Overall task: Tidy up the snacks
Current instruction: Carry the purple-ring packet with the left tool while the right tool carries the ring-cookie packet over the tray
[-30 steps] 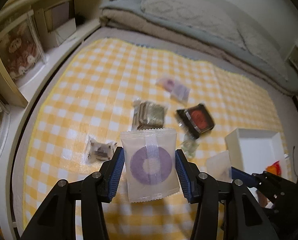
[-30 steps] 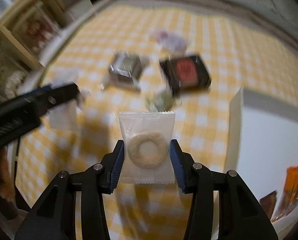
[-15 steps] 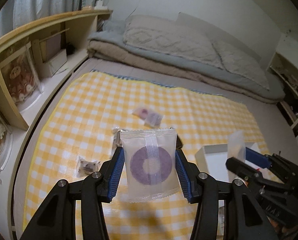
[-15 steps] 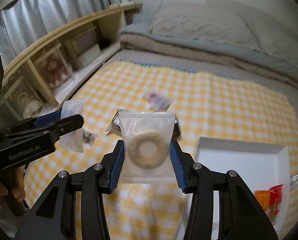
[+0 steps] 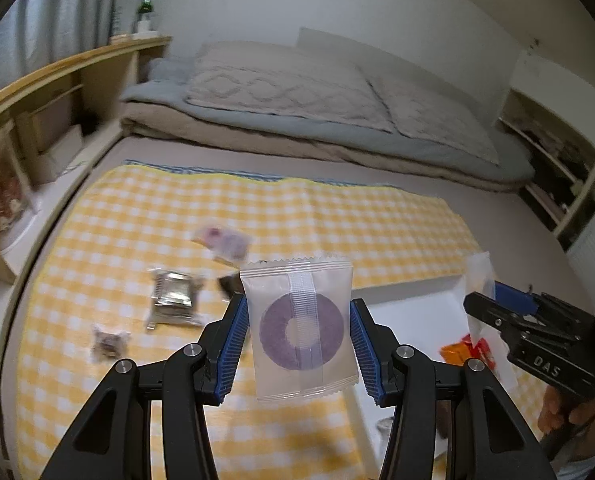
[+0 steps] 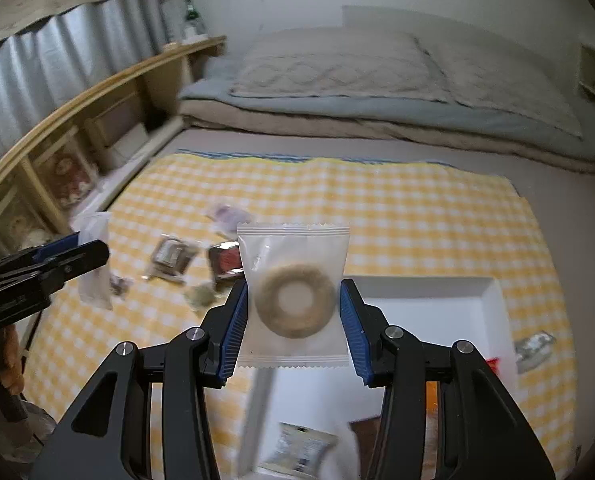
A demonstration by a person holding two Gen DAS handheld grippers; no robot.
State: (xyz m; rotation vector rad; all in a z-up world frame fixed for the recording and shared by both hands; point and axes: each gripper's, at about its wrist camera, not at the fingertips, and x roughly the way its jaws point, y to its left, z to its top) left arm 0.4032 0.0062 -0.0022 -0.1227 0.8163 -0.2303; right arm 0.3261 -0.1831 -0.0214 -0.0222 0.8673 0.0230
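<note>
Snacks — clear crinkle-edged packets, purple ring in left hand-held gripper; beige ring in right hand-held gripper

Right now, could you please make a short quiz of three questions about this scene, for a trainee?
1. True or false: the left gripper holds a packet with a purple ring.
2. What colour is the ring in the packet held by the right gripper?
3. Which lies on the checked cloth? A) silver packet B) green bottle C) pillow

Key: 1 true; 2 beige; 3 A.
</note>
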